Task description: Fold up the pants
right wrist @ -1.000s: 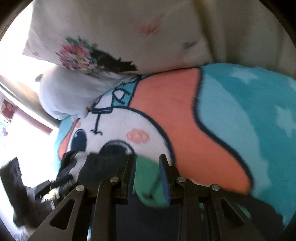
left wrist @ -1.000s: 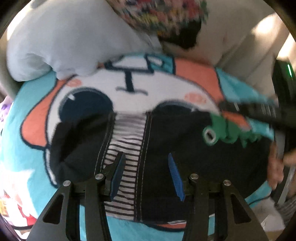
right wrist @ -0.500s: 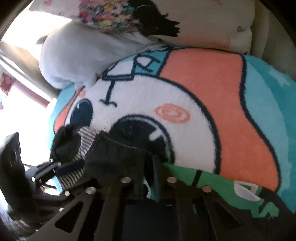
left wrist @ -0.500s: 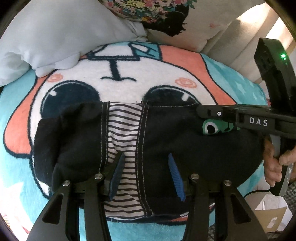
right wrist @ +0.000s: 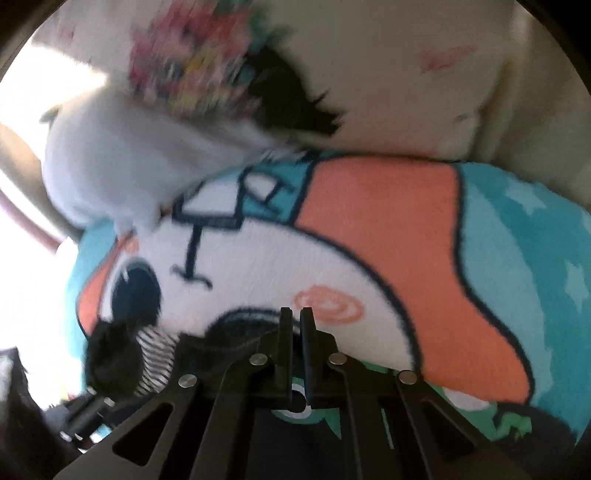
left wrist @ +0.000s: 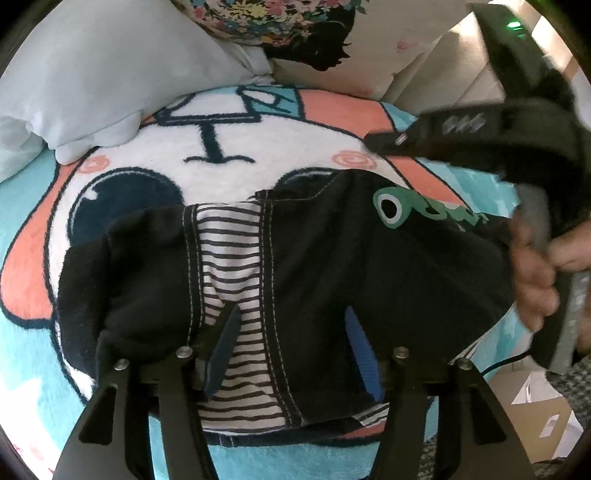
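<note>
The black pants [left wrist: 332,266] with a striped panel and a green frog print lie folded on a cartoon-face blanket [left wrist: 221,147]. My left gripper [left wrist: 291,332] is open and hovers over the striped panel, holding nothing. My right gripper [right wrist: 297,317] is shut with nothing between its fingers, lifted above the pants' far edge; the frog print [right wrist: 299,410] shows below it. In the left wrist view the right gripper [left wrist: 384,142] is blurred above the pants' right side. The pants' near edge is hidden behind the left gripper.
A white pillow [left wrist: 92,74] and a floral cushion [left wrist: 280,22] lie at the blanket's far edge. A cardboard box [left wrist: 535,402] sits on the floor at the right. A hand [left wrist: 535,273] holds the right gripper's handle.
My right gripper has let go of the pants' frog-print edge, shut, and risen away from the fabric. The pants now lie flat on the blanket. My left gripper stays open above them.
</note>
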Demonstrator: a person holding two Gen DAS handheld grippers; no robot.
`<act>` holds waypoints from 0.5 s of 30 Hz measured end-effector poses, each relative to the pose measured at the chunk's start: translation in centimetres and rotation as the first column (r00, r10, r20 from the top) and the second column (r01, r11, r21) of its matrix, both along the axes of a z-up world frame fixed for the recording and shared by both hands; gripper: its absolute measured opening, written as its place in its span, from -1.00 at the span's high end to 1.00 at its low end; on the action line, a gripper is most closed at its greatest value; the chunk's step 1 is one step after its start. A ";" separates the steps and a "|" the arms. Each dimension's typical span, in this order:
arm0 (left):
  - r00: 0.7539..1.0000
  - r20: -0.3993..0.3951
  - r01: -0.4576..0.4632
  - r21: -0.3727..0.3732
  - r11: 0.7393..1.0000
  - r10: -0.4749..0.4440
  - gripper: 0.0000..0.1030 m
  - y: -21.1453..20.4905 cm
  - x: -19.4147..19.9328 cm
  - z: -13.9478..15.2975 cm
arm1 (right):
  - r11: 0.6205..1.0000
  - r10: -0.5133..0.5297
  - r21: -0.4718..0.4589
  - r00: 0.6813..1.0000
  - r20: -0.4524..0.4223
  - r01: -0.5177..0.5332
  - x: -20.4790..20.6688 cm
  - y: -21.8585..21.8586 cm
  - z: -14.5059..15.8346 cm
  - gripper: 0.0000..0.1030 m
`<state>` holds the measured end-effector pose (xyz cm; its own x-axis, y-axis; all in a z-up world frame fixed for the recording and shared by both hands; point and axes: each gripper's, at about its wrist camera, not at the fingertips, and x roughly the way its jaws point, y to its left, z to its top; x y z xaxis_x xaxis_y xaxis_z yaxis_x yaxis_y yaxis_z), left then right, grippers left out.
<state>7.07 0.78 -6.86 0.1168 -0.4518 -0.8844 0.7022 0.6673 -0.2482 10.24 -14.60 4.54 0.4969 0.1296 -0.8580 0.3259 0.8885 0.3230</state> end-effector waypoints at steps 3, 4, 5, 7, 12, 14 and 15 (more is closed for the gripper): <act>1.000 -0.003 0.008 -0.013 1.000 -0.008 -0.19 0.1 0.0 0.0 | 0.998 -0.057 -0.023 0.998 0.039 0.058 -1.5 -0.3 2.2 0.90; 1.000 -0.005 0.009 -0.021 1.000 -0.009 -0.21 0.1 0.0 -0.1 | 0.998 -0.061 -0.007 0.997 0.043 0.061 -1.9 0.0 2.6 0.90; 1.000 -0.005 0.011 -0.026 1.000 -0.011 -0.22 0.2 0.0 -0.1 | 0.998 -0.060 0.016 0.998 0.037 0.059 -2.2 0.2 2.5 0.90; 1.000 0.003 0.018 -0.034 0.999 -0.018 -0.26 0.2 -0.3 -0.1 | 0.998 -0.032 0.054 0.999 -0.005 0.032 -2.3 1.3 1.3 0.90; 0.999 0.043 0.031 -0.035 0.999 -0.030 -0.33 0.0 -1.0 -0.2 | 0.993 -0.054 0.104 0.996 -0.076 0.061 -1.7 1.7 -3.2 0.89; 0.999 0.048 0.026 -0.029 0.999 -0.025 -0.35 -0.1 -1.0 -0.2 | 0.984 -0.086 0.152 0.993 -0.078 0.097 -1.7 0.7 -3.3 0.89; 0.999 0.047 0.023 -0.026 0.999 -0.022 -0.35 -0.2 -1.0 -0.2 | 0.982 -0.091 0.160 0.992 -0.088 0.104 -1.8 0.5 -2.9 0.88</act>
